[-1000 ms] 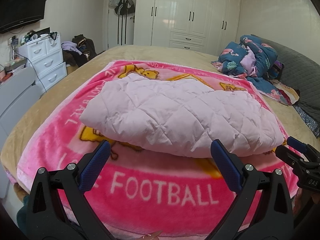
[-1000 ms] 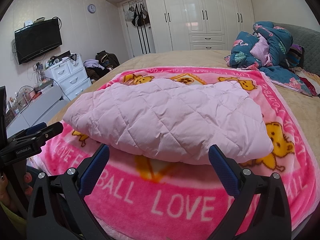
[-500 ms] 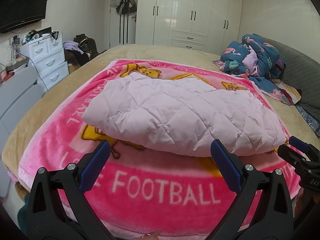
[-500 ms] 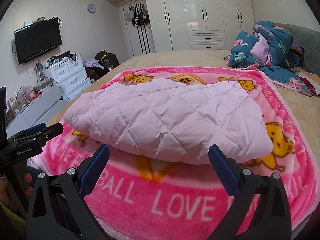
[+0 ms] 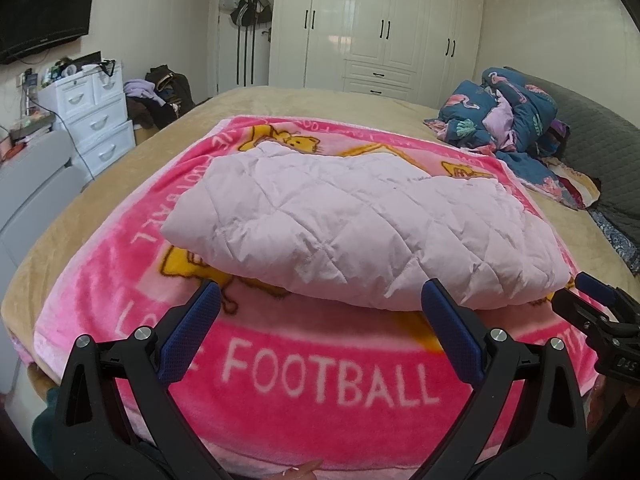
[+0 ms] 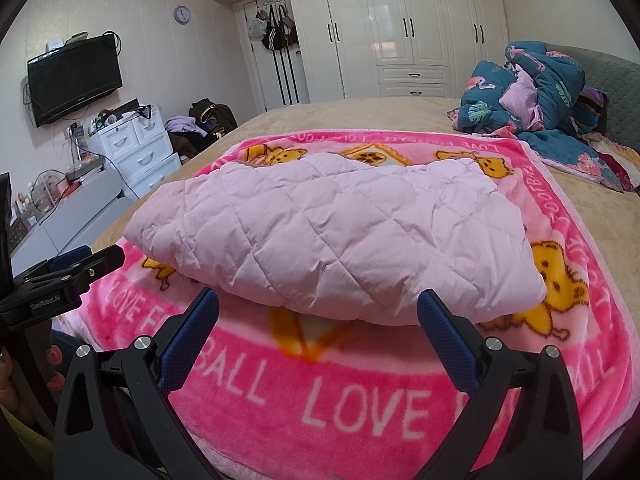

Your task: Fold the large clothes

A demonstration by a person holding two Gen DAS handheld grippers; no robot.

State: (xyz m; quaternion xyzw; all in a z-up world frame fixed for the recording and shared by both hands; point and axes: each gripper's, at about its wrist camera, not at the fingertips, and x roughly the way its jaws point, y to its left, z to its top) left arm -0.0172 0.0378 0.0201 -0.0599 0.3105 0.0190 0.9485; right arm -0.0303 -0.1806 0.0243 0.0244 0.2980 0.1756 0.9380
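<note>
Two tools, left tool (image 5: 318, 326) and right tool (image 6: 318, 326), gape wide and hold nothing below the folded pink quilted jacket (image 5: 360, 224) on a pink blanket (image 6: 360, 404) lettered "LOVE FOOTBALL".

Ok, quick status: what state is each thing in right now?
Quilted pink garment: folded, lying on the blanket.
Pink blanket: spread flat on the bed.
Left claw: open, empty.
Right claw: open, empty.
Wardrobe doors: closed.
Blue bedding: crumpled in a heap.
</note>
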